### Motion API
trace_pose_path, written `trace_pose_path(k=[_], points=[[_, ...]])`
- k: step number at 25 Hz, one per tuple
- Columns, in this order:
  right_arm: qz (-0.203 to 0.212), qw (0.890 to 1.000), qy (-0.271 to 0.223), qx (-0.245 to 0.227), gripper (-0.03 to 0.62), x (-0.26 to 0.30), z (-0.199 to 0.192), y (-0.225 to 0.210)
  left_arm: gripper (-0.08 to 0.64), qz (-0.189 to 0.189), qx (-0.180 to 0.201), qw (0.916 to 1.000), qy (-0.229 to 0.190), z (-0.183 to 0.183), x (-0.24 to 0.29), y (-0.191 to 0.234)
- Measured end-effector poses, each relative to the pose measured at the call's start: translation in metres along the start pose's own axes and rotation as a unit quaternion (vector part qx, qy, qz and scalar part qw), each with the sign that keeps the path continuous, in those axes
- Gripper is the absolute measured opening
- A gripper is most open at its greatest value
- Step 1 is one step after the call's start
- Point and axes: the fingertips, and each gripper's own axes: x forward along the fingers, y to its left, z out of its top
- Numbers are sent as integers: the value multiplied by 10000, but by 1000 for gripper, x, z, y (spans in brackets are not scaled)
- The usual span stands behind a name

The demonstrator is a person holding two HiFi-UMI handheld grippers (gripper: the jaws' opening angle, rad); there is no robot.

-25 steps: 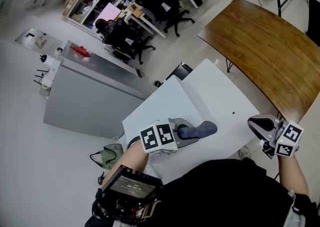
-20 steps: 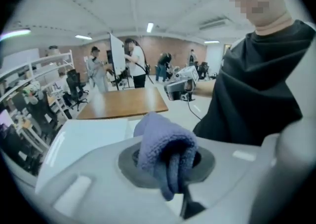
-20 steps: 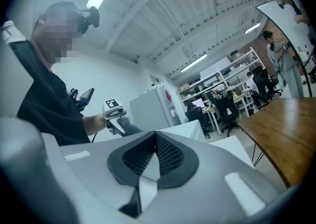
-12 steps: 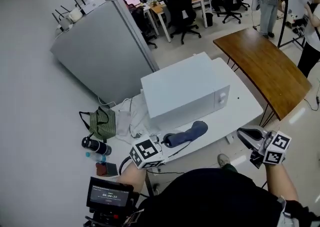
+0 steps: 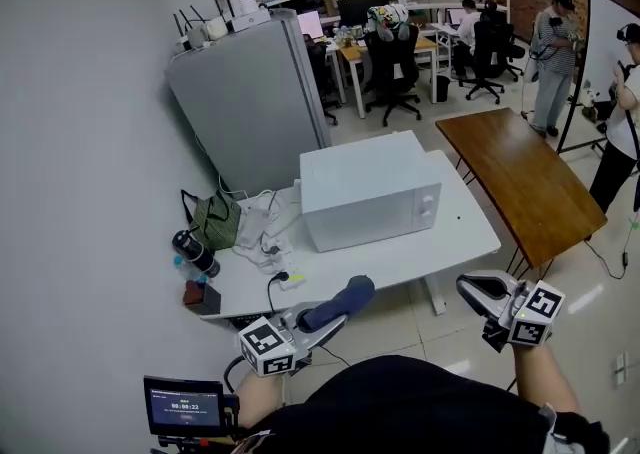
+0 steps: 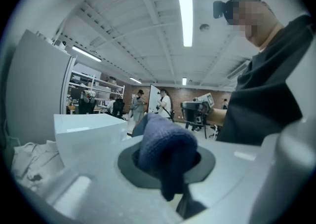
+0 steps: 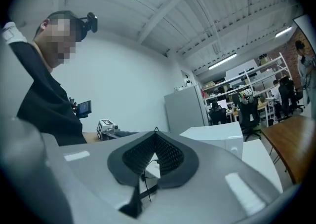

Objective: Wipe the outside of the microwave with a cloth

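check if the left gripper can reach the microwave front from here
Probably yes, after leaning in: the left gripper, shut on the cloth, hangs short of the table, and nothing blocks the microwave.

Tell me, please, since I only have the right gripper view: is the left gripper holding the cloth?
Observer: Yes, the left gripper is shut on a dark blue cloth.
Operator: Is it touching the microwave?
Observer: No; the head view shows it held short of the microwave, off the white table's near edge.
Operator: What lies beside the microwave?
Observer: A green bag and a dark bottle, on its wall side.
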Motion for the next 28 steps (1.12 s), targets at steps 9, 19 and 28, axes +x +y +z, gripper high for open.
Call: trace_pose_path(k=[9, 19, 28], points=[[443, 9978, 174, 456, 5, -129, -51, 37, 54, 692, -493, 9935, -757, -7, 34, -137], [393, 9987, -9, 327, 5, -134, -52, 117, 54, 907, -483, 9880, -1149, -16, -34, -193], [437, 9982, 280, 312, 5, -105, -70, 165, 54, 876, -734, 9866, -1167, -39, -81, -212]])
